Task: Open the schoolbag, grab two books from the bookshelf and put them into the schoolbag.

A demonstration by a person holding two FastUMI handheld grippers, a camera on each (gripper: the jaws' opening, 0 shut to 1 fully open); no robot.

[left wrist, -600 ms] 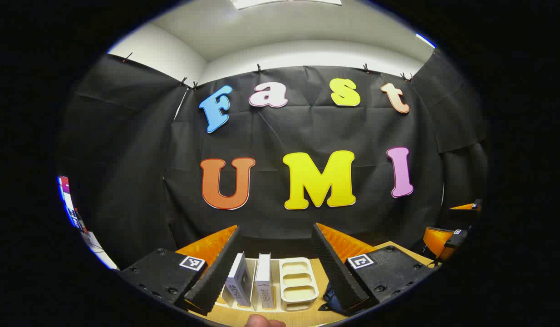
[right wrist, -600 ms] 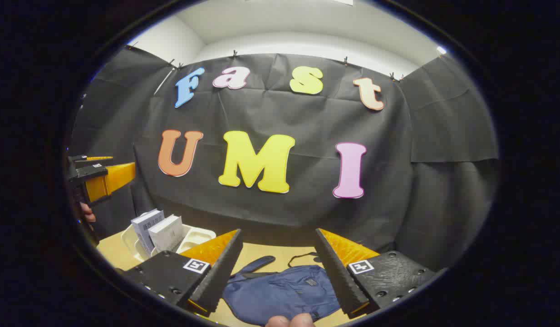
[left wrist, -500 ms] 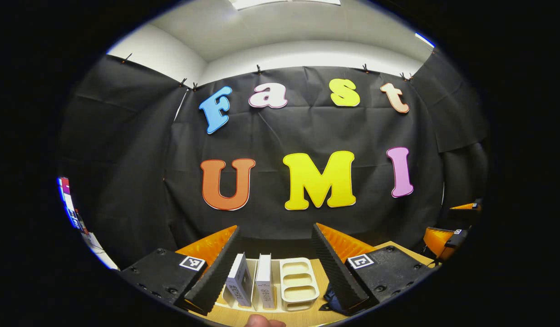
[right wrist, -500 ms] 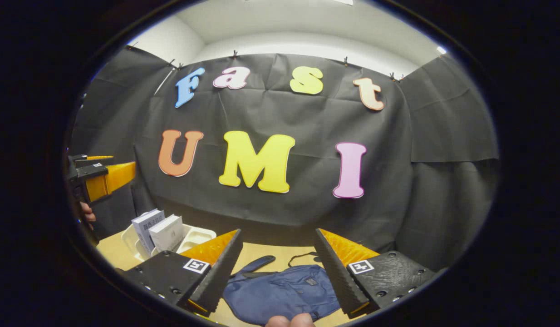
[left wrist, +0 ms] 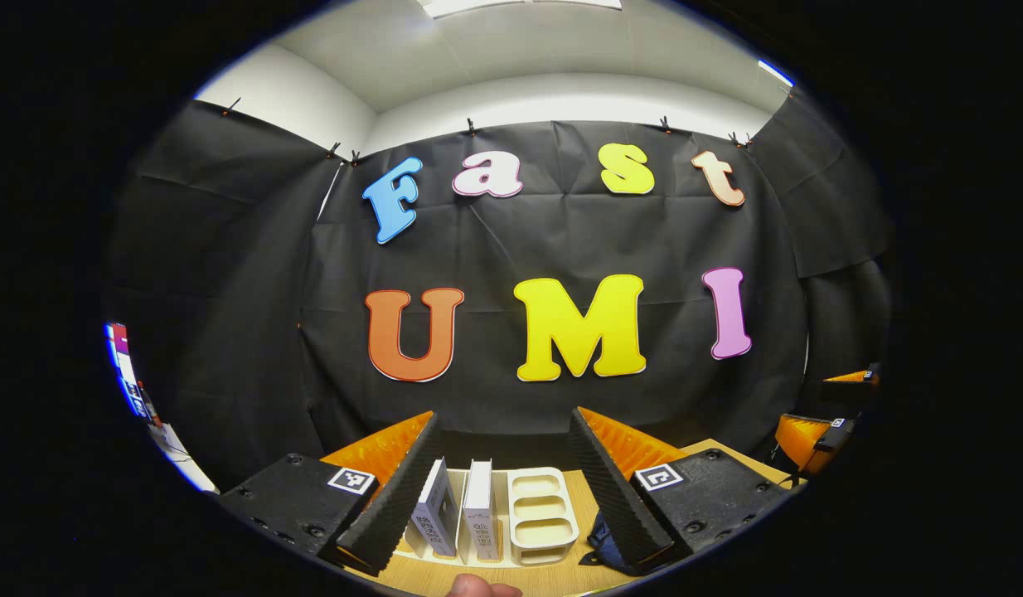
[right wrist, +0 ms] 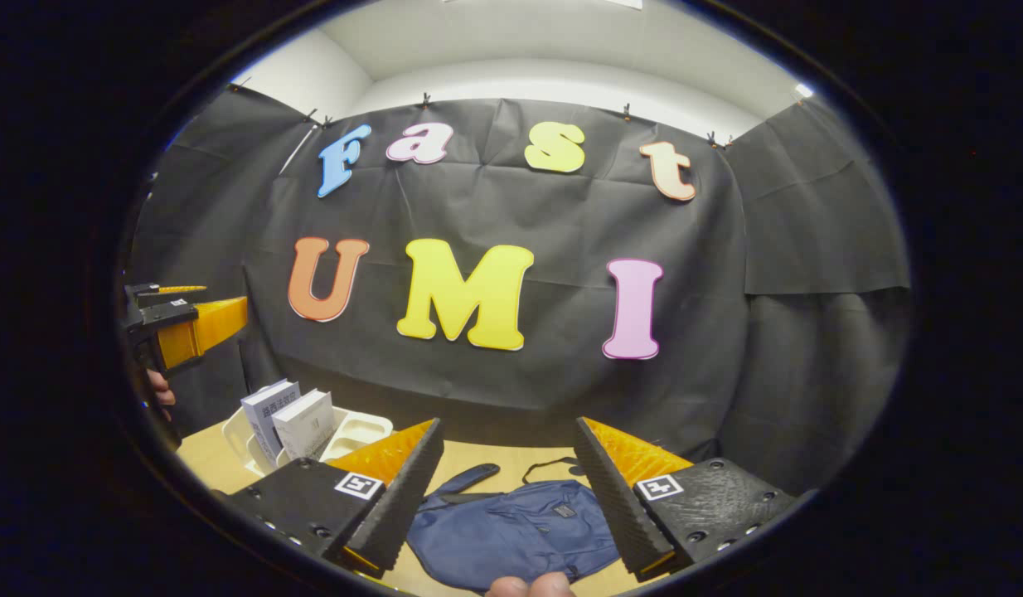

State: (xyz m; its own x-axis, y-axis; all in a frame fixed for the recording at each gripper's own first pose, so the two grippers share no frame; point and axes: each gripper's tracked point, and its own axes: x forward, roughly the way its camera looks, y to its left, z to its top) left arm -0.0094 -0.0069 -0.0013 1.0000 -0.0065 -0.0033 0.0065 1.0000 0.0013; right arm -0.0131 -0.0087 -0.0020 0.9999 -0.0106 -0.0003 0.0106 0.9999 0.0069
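We hold two grippers, left (left wrist: 505, 419) and right (right wrist: 505, 427), fingers spread and empty, above two upright books (left wrist: 458, 518) in one bookshelf (left wrist: 545, 518) beside one schoolbag (right wrist: 511, 535) lying on the tabletop (right wrist: 478, 454), little changed.

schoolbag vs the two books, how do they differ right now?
The schoolbag is blue, soft and lies flat on the table; the two books are pale, stiff and stand upright in the white bookshelf. Both grippers hover open, apart from bag and books alike.
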